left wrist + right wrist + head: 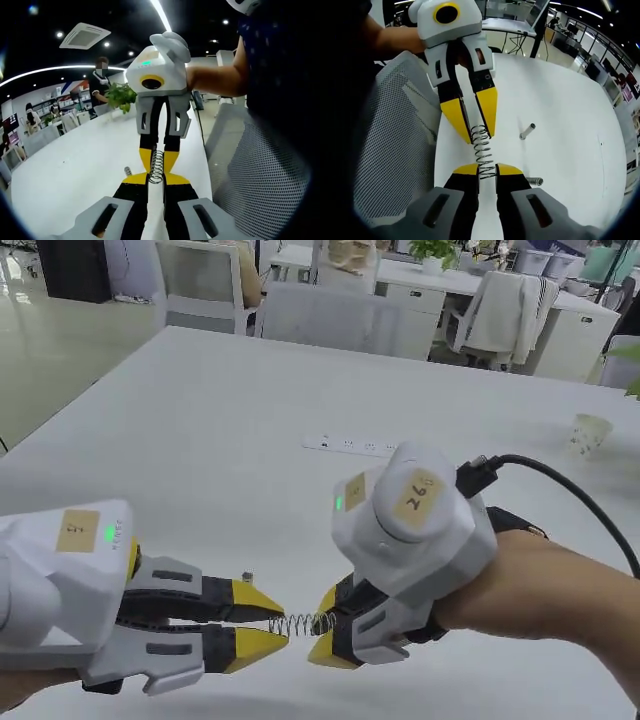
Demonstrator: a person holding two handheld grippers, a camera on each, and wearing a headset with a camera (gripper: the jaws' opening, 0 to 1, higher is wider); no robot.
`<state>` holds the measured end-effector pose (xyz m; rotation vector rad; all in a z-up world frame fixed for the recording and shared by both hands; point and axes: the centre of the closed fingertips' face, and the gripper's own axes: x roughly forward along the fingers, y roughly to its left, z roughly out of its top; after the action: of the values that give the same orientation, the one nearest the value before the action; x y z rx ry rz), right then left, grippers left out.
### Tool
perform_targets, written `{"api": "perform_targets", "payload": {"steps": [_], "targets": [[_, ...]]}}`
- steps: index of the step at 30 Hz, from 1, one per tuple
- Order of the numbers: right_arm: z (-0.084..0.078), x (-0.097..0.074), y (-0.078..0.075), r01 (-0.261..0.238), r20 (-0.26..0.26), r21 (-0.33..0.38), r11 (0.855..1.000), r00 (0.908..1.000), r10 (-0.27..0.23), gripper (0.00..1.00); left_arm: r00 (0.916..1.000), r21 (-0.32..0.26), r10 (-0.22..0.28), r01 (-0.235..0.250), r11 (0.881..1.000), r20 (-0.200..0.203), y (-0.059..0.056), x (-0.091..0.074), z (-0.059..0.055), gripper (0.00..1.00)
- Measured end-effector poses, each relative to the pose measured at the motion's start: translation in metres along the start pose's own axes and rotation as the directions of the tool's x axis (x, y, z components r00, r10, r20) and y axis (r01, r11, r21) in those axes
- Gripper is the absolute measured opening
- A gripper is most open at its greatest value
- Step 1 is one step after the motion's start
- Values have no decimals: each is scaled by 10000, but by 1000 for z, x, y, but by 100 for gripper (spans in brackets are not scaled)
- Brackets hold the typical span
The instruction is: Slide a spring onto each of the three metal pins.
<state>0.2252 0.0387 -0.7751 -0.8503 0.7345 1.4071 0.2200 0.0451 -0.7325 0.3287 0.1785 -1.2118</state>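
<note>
Spring (300,623): we hold it by both ends, off the table (300,400).
Left gripper (282,626): jaws clamped on one end.
Right gripper (322,625): jaws clamped on the other.

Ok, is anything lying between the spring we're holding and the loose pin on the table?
Nothing visible: bare table separates the spring from the pin. Both the left gripper and right gripper clamp the spring's ends.

White workbench (250,410), mesh chairs (320,318), ceiling strip lights (161,15)
</note>
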Motion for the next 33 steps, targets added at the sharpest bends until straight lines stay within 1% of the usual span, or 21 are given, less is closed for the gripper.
{"api": "perform_targets", "payload": {"steps": [5,10,14,23,25,30,33], "targets": [[5,-4,0,22,163,28,10000,9999,-23,10,10000,-47,-16,16,10000,-45,0,1,-2,2],[8,-8,2,28,179,-35,10000,9998,-27,10,9999,-60,-61,61,10000,-100,-1,3,-5,2],[16,-13,5,-9,352,-132,9999,9994,13,10,9997,-62,-149,148,9999,-182,-4,5,-7,2],[31,-18,10,-134,573,-334,9994,9982,153,9,9997,-96,-209,208,9997,-149,-5,6,-6,2],[33,-18,11,-164,556,-397,9991,9983,186,9,9996,-104,-234,233,9997,-145,-6,6,-6,2],[34,-17,15,-289,264,-622,9976,9992,306,9,9994,-116,-305,304,9995,-130,-8,8,-8,2],[35,-17,16,-320,199,-661,9973,9992,334,9,9994,-143,-328,327,9994,-107,-9,8,-8,2]]}}
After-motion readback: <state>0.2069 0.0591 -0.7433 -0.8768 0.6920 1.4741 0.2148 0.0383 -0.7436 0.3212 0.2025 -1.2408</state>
